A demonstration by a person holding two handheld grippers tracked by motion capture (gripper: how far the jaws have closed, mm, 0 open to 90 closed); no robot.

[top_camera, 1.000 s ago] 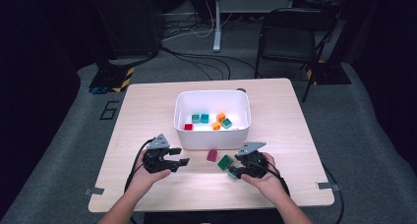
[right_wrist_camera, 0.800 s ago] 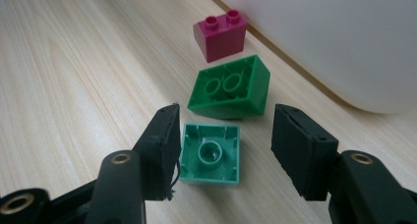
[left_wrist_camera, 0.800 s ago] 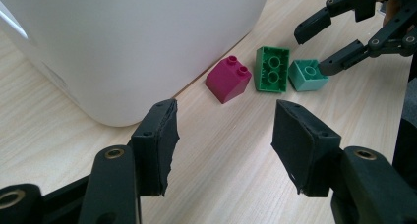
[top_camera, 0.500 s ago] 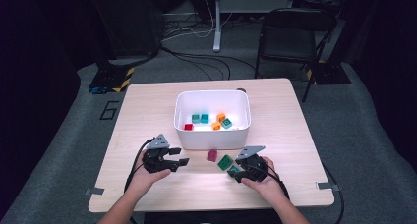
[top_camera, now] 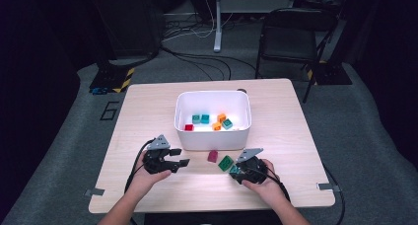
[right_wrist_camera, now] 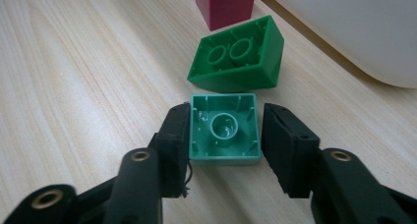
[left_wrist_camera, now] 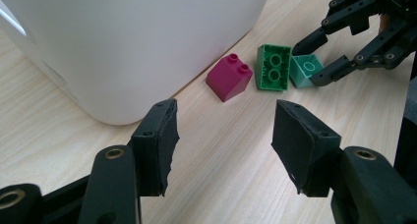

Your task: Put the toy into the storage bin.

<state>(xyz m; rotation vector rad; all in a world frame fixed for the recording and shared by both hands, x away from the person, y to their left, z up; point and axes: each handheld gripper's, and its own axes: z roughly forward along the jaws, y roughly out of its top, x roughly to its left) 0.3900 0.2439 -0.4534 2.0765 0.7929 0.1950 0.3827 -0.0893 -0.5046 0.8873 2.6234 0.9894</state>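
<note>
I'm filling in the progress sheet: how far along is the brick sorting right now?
Several bricks already lie in the white bin. In hand: the right gripper has just been closing its jaws around the teal brick on the table. Left: the green brick and the magenta brick beside the bin. The left gripper waits open.

High view dim all round, room black past the counter; overhead light pooled on the wood, strongest inside the white bin, mild glare on its floor. Soft, low detail, small bricks mushy. Left gripper view bright and even, bin wall blown near white, soft shadows under the magenta brick; near pads slightly out of focus, edges bowed by the wide lens. Right gripper view sharp on the teal brick, small glint in its centre tube, foreground arms blurred.
</note>
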